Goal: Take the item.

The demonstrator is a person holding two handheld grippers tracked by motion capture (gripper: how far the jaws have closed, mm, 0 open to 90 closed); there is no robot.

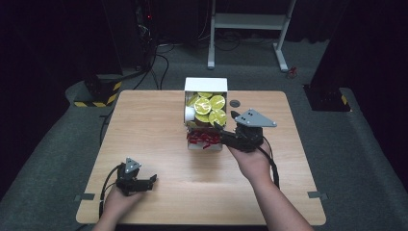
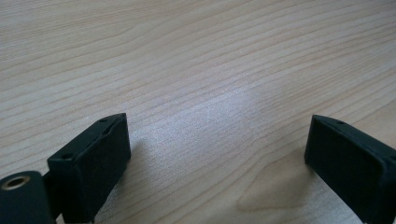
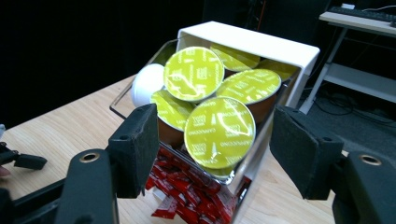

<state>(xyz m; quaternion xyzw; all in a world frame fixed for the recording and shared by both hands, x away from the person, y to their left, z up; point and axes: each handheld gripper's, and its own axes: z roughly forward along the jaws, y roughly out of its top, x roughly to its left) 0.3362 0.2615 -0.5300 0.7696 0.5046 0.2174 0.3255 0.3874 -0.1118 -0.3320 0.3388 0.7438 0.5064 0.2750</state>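
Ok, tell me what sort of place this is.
Probably a lab or recording studio, not a kitchen: a lone wooden table on grey carpet, dark curtains all round, cables and a hazard-striped stand base behind. The right gripper reaches a container of coffee capsules.

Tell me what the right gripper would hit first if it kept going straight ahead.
Probably the nearest yellow-lidded capsule in the open box; the right gripper stands open around it. Depth is hard to judge.

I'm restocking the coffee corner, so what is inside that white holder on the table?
The white holder carries yellow-lidded coffee capsules heaped in its upper part, one white capsule at the side, and red sachets below. The heap covers whatever lies deeper inside.
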